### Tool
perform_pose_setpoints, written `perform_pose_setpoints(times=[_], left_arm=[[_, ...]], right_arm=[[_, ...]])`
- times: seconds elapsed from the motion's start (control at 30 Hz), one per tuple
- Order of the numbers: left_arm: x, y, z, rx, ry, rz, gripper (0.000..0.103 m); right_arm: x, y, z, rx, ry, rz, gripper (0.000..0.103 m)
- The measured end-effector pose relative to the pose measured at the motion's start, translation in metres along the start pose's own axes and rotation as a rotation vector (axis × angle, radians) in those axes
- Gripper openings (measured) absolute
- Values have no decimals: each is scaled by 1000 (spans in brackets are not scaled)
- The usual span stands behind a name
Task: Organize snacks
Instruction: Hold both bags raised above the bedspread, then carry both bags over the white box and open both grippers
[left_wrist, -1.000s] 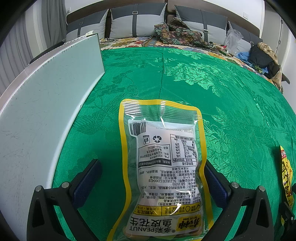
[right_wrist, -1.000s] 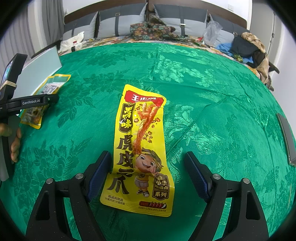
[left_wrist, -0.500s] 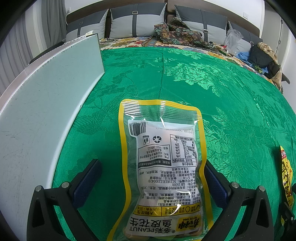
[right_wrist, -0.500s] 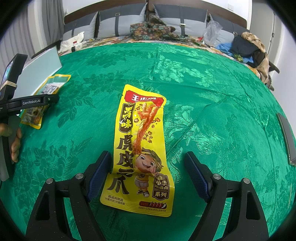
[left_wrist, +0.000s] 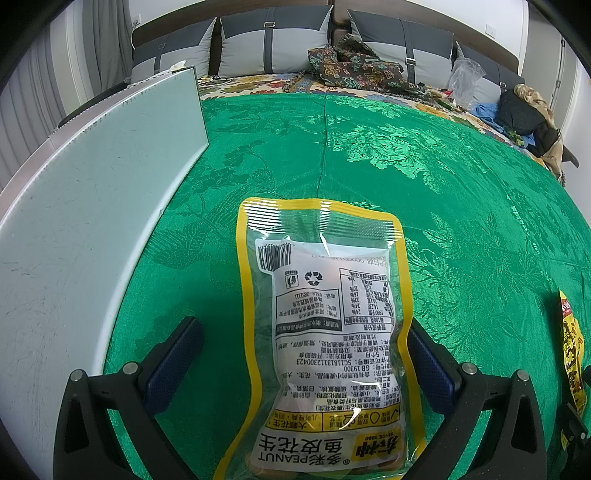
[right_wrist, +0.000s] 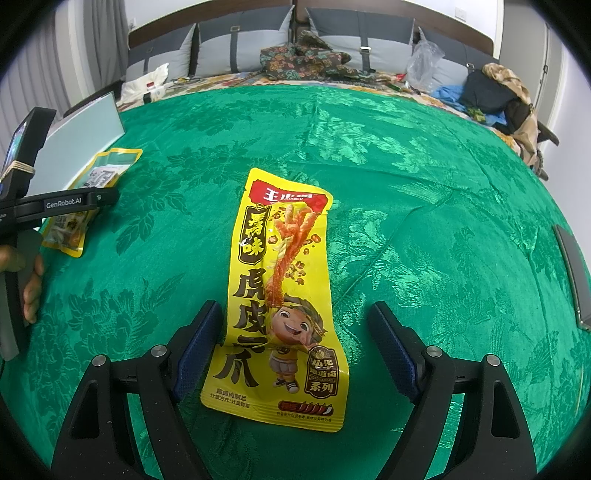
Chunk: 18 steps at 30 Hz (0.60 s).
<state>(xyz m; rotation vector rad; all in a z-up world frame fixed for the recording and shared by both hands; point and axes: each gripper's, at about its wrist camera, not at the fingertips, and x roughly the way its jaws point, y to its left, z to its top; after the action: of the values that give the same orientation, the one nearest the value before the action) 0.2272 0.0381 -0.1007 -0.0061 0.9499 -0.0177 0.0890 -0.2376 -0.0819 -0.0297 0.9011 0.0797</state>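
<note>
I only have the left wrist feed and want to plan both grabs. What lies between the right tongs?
Observer: A long yellow chicken-feet snack pouch, flat on the green cloth, printed side up.
Operator: Are the right tongs closed on it?
Observer: No, the right tongs are open, one finger on each side of the pouch.
Operator: Anything further right that I can't see?
Observer: A dark flat object lies at the cloth's right edge; I cannot tell what it is.

Bedroom with a bed (right_wrist: 406, 155) under green brocade.
Grey pillows (left_wrist: 273, 44) line the dark headboard (right_wrist: 388, 9) at the bed's far edge; grey curtains (left_wrist: 33, 96) hang left, white walls (right_wrist: 524, 26) behind, clothes (right_wrist: 491, 92) heaped at the far right corner.
</note>
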Motion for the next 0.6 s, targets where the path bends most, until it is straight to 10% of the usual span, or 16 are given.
perform_pose_setpoints(times=[0.4,0.47,0.53,0.6], left_arm=[[2,-2,4,54,51,-30,103],[-2,-1,7,82,85,-56,87],[-12,-5,5,115,73,-70,59],[-18,-5,-1,118,106,-78,57]], right_arm=[[0,-1,0,3,2,1,85],[1,0,1,-14,25,8,80],[-2,1,4,-24,40,24,54],[-3,-5,9,18,79,73,54]])
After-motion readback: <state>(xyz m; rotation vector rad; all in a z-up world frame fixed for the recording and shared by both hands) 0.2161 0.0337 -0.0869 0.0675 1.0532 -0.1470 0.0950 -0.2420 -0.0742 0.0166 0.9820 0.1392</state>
